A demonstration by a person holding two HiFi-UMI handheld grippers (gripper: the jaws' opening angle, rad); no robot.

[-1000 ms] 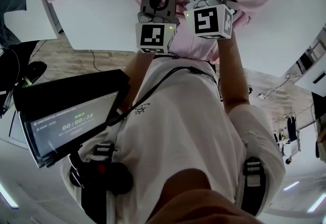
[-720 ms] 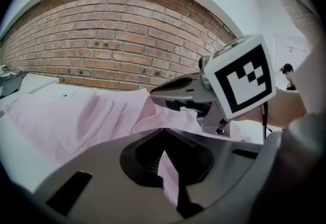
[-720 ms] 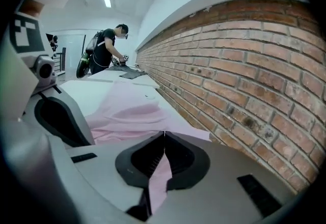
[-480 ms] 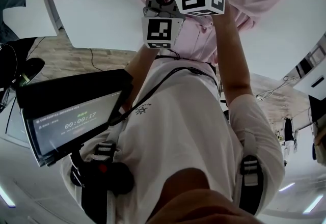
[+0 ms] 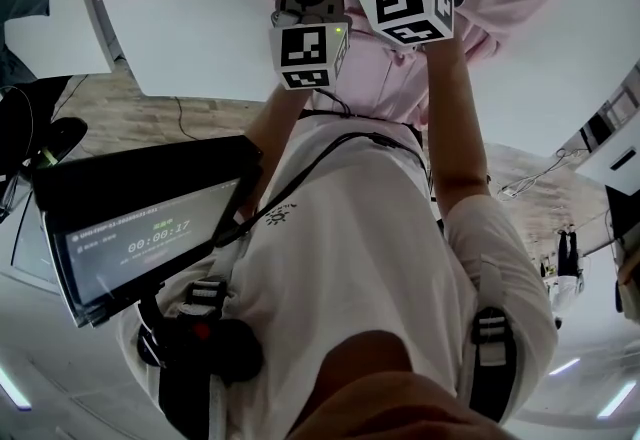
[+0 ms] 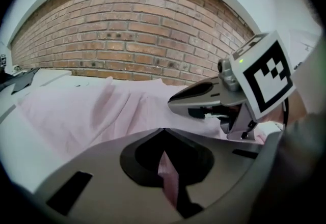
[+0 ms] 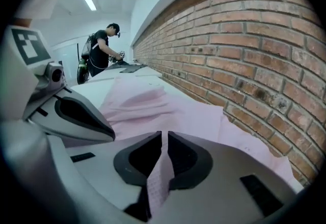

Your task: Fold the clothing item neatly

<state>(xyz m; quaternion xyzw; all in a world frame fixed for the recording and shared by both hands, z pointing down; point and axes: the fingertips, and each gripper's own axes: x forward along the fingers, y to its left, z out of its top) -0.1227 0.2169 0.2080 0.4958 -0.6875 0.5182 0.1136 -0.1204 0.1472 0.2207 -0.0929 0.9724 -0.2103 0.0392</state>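
Your left claw [image 6: 163,132]: jaws closed tight, pinching a fold of the pale pink cotton garment [image 6: 97,113]. Your right claw [image 7: 164,135], close beside it on the right: jaws have just been opening and now stand slightly apart, with a strip of the same garment hanging between them. Ahead of both claws, the rest of the garment lies rumpled on the white bench [image 5: 190,38]. Beyond that is the red brick wall [image 7: 244,45].

Even light is cast by a ceiling strip light [image 7: 89,0]. Edges are bowed, corners darkened; the garment [image 6: 170,187] nearest the lens is blurred.
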